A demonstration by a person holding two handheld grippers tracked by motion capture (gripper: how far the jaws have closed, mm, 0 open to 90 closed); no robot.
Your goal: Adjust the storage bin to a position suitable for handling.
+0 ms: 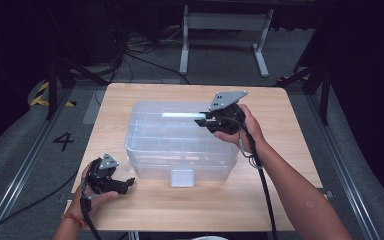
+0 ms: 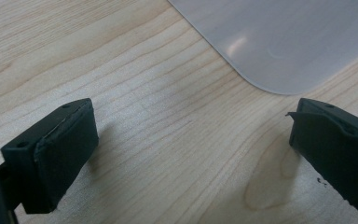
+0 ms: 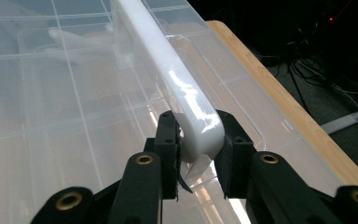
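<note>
Handle (image 3: 177, 88) of clear box (image 1: 180, 140) clamped by right hand-held gripper (image 3: 196, 149); left hand-held gripper (image 2: 191, 154) apart over desk (image 2: 144, 116); lifting probably still ahead.

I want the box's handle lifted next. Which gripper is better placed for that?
The right gripper: its jaws are closed on one end of the white handle atop the clear box. The left gripper is open over bare table near the box's front corner.

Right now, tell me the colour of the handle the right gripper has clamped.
White, glossy plastic handle, best seen in the right gripper view between the right gripper jaws.
</note>
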